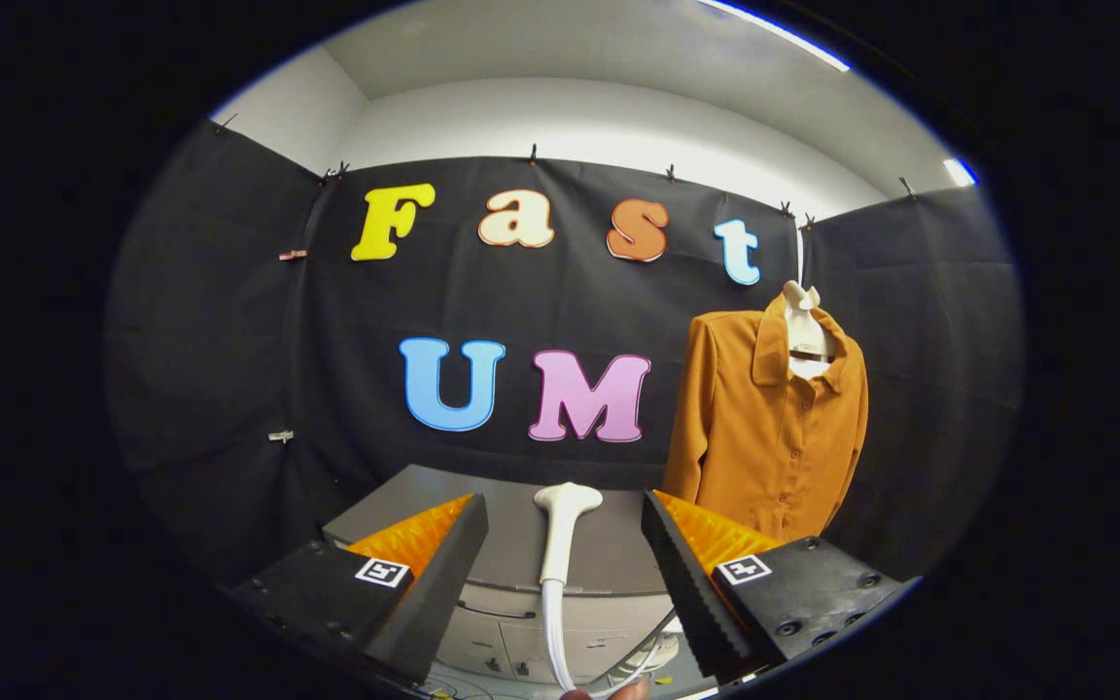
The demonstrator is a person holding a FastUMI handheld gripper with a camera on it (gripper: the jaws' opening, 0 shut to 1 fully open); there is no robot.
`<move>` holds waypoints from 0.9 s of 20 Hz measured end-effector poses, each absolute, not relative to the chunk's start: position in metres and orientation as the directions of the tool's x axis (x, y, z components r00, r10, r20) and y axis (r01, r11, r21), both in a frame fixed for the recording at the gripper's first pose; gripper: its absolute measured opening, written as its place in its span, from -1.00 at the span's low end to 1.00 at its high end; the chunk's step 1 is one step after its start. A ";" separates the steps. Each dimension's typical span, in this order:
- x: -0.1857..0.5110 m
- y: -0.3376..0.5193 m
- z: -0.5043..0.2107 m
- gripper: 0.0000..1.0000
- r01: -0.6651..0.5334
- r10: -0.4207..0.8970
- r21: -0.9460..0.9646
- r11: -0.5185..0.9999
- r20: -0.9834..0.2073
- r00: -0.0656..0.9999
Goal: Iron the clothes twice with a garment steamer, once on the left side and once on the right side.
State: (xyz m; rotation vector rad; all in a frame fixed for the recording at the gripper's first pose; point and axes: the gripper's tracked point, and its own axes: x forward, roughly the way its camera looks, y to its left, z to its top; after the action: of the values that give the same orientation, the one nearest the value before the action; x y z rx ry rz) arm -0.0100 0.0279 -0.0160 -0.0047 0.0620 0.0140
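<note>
item: gripper (565,544), fingers spread wide, nothing pressed between them. item: garment steamer (560,535), white, slim handle upright with its rounded head on top, standing in the gap between the fingers but touching neither; a white hose runs down from its base. item: table (511,544), grey, with drawer fronts below, behind the steamer. item: shirt (764,428), ochre, buttoned, hanging on a pale hanger (803,331) against the booth wall, beyond and to the right of the right finger. step in hand, by judgement: taking hold of the steamer. advice: centre the handle between the fingers, close on the straight shaft below the head, keep the hose slack and clear, then carry the head toward the shirt front.
</note>
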 end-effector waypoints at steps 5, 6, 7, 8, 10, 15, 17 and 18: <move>0.041 0.028 -0.088 0.96 -0.004 -0.009 -0.046 0.999 -0.274 0.962; 0.053 0.028 -0.103 0.96 -0.003 -0.011 -0.044 0.999 -0.314 0.949; 0.066 0.029 -0.120 0.96 0.001 -0.013 -0.035 0.999 -0.359 0.933; 0.079 0.028 -0.136 0.96 0.008 -0.016 -0.021 1.000 -0.404 0.915; 0.104 0.026 -0.160 0.97 0.030 -0.019 0.016 0.999 -0.467 0.884; 0.143 0.027 -0.209 0.97 0.038 -0.038 -0.013 0.999 -0.574 0.818; 0.153 0.033 -0.223 0.95 0.023 -0.034 -0.027 0.999 -0.601 0.799; 0.158 0.036 -0.233 0.95 0.018 -0.035 -0.033 0.999 -0.612 0.790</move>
State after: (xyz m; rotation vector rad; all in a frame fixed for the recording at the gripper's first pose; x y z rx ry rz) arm 0.1576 0.0356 -0.2325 -0.0259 0.6592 -0.0285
